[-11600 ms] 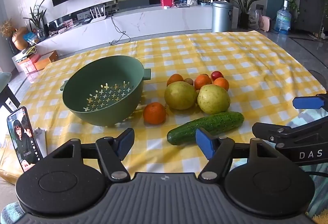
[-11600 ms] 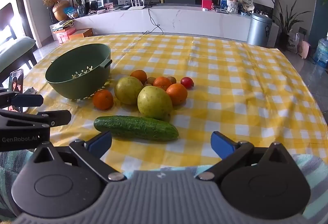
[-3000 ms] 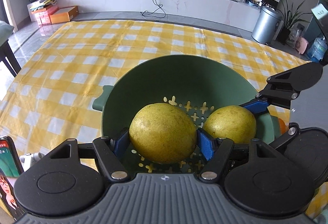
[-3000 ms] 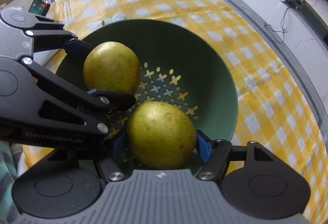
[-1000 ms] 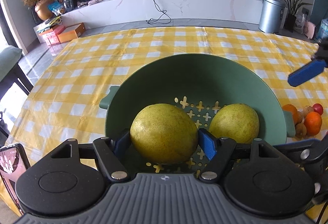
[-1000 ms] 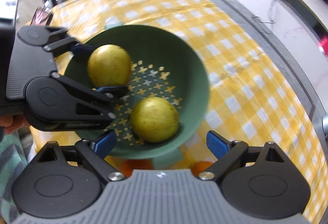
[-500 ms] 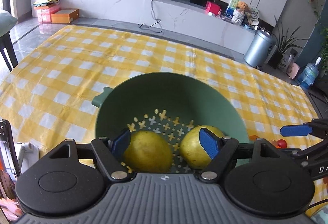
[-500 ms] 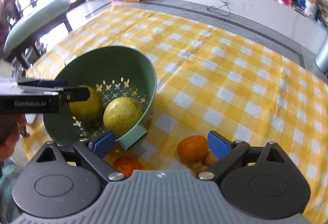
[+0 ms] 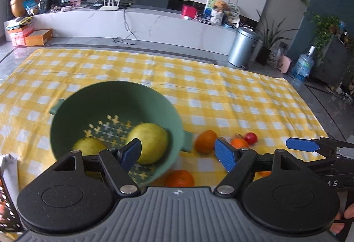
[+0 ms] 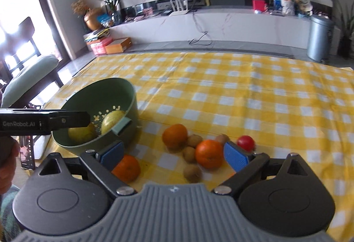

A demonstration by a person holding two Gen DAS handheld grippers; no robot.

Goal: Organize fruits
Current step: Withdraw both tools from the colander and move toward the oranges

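A green colander sits on the yellow checked cloth and holds two yellow-green pears. Right of it lie three oranges, several small brown kiwis and a small red fruit. My left gripper is open and empty, pulled back above the colander's near right rim. My right gripper is open and empty, above the loose fruit, with an orange and kiwis between its fingers in view.
A phone lies at the table's left edge beside a white cloth. A chair with a green cushion stands left of the table. The far half of the cloth holds nothing. A grey bin stands beyond the table.
Both grippers let go of the pears in the colander and pulled back. The left one swung right; the right one now hangs over the loose oranges.
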